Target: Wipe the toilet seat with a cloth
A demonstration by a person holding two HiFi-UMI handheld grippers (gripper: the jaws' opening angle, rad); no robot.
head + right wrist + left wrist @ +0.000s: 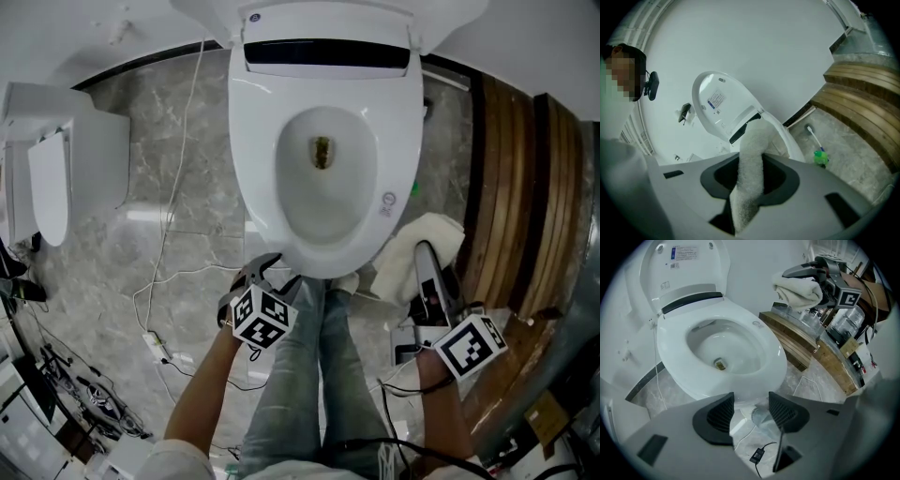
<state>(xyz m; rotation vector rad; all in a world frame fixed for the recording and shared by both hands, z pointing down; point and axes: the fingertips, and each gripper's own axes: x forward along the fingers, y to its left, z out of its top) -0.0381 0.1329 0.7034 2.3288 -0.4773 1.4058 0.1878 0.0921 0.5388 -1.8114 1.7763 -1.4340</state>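
The white cloth [751,154] is clamped in the right tongs [750,176], gathered into a thick fold that stands up past the pads. In the left gripper view it is seen held up to the right of the toilet, clear of the seat, so no wiping contact has been made. The left tongs [750,404] are held apart with nothing between them, just near of the bowl's front rim and above the floor [178,216].

The cloth is judged to be soft, light and limp terry. It can be expected to drape and bunch rather than push, so a grip on a gathered fold, as now, with a free pad of fabric left beyond the tips, should serve best. The toilet seat [262,178] lies down and looks hard, smooth and glossy; the cloth should slide over it easily. The lid [717,101] is raised at the far side.

The bowl [323,202] lies open, with a brownish mark visible at its drain. A toilet brush [816,145] is seen in a green holder on the floor, right of the toilet.
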